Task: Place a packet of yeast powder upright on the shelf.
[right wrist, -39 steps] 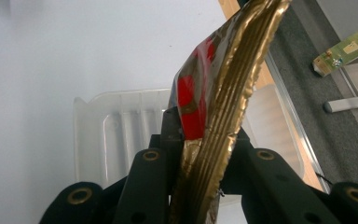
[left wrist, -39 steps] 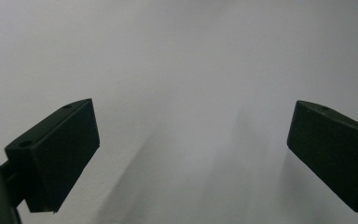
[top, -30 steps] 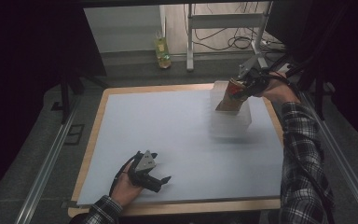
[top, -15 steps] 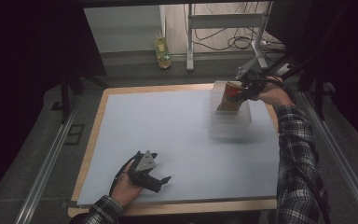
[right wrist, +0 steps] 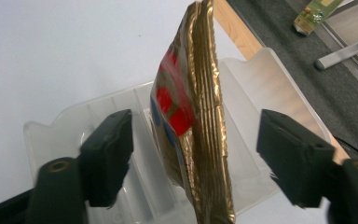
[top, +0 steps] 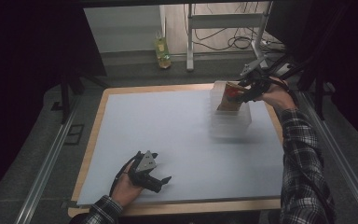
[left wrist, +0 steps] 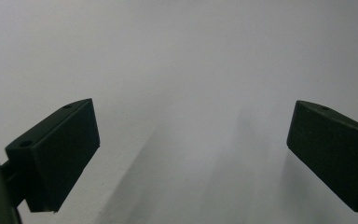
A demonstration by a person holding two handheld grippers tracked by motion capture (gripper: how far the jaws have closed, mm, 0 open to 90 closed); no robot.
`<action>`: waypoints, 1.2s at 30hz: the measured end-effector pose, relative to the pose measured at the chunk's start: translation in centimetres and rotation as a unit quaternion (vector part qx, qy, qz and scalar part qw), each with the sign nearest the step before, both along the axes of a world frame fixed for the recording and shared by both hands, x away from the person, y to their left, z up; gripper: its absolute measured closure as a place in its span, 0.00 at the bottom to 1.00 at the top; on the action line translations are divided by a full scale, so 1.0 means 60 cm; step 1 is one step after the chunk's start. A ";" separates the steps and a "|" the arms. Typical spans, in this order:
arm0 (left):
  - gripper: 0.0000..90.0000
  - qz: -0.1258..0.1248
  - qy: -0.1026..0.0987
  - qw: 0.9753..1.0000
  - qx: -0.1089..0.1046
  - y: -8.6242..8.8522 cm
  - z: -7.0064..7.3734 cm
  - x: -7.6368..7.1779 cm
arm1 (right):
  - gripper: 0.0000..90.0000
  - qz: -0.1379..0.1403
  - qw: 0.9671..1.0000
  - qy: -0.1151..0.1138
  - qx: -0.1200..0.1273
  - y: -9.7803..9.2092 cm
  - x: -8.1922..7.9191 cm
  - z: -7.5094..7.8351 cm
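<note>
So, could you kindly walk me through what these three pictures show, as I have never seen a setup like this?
There is no machine here: a person sits at a table with a pale sheet on it and holds a hand tool with two black jaws in each hand. The wide picture is taken from above and behind the person, looking down. The other two come from small cameras riding on the tools, each looking along its own jaws.

The left gripper rests near the front edge, jaws wide apart over bare surface, holding nothing. The right gripper is at the far right, above a clear plastic rack with ribbed slots. A gold foil packet with red and blue print stands on edge in the rack. The right jaws stand open on either side of it, not touching.
</note>
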State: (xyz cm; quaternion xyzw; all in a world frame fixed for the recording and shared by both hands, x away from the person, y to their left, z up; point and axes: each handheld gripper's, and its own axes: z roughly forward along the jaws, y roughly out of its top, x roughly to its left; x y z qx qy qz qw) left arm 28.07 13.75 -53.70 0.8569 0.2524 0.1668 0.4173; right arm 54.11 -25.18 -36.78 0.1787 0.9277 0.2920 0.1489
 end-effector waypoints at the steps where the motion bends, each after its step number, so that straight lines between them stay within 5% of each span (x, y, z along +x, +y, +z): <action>1: 0.03 0.000 0.000 1.000 0.000 0.000 0.000 0.000 | 0.24 -0.004 1.000 -0.001 0.000 0.001 -0.002 0.002; 8: 0.03 0.001 0.000 1.000 -0.003 0.000 0.000 0.000 | 0.14 -0.008 0.999 -0.015 0.035 0.001 -0.014 0.012; 13: 0.03 0.002 -0.001 1.000 -0.004 0.000 0.000 0.000 | 0.09 -0.016 0.999 -0.018 0.033 -0.001 -0.020 0.015; 36: 0.03 0.003 -0.004 1.000 -0.006 -0.001 0.002 -0.002 | 0.04 -0.066 0.993 -0.021 0.100 -0.016 -0.072 0.032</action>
